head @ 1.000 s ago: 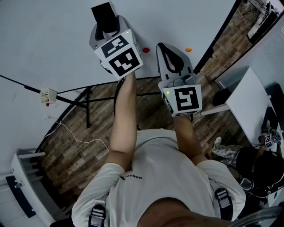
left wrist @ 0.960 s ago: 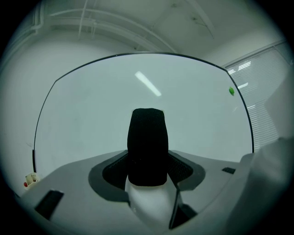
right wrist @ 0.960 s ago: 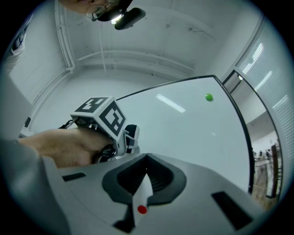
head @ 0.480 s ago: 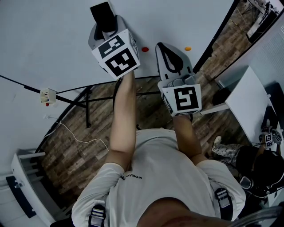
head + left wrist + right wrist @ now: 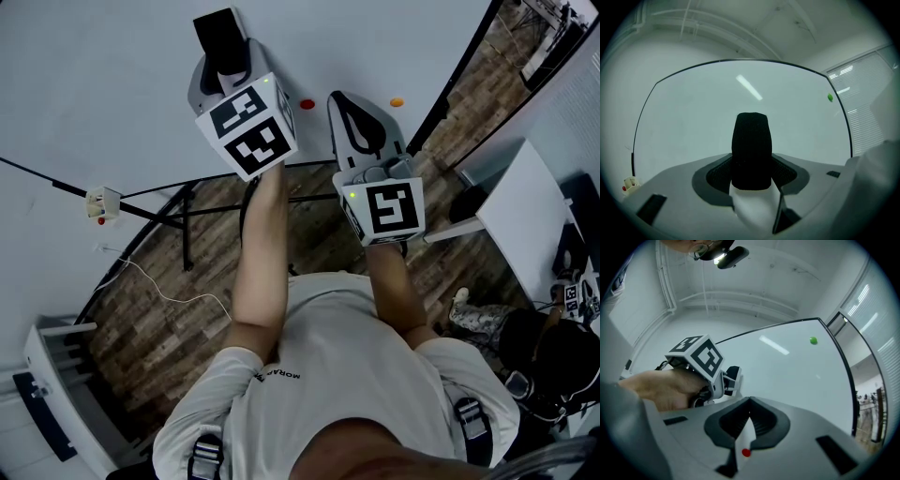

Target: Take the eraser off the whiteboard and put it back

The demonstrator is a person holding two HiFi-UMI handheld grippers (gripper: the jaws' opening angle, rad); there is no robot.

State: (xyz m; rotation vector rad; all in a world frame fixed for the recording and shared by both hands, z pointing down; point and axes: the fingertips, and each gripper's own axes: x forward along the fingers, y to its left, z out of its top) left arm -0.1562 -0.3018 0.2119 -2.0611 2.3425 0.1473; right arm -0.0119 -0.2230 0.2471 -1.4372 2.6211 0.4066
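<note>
The black eraser [image 5: 217,37] sits between the jaws of my left gripper [image 5: 223,54], which is shut on it and holds it at the whiteboard [image 5: 112,84]. In the left gripper view the eraser [image 5: 750,150] stands upright in the grip, with the whiteboard [image 5: 693,122] filling the view behind it. My right gripper [image 5: 349,105] hangs beside it, to the right, shut with nothing in it. In the right gripper view its jaws [image 5: 747,411] meet in a line, and the left gripper [image 5: 729,380] shows at the whiteboard [image 5: 797,371].
A red magnet [image 5: 307,105] and an orange magnet [image 5: 398,104] stick to the board near the right gripper, and a green one [image 5: 813,340] sits higher up. A small white box [image 5: 101,202] hangs at the board's lower edge. The stand's legs [image 5: 187,225] and a white table [image 5: 520,216] stand below.
The left gripper's marker cube has shifted very slightly with the eraser still held. The right gripper has not moved.
</note>
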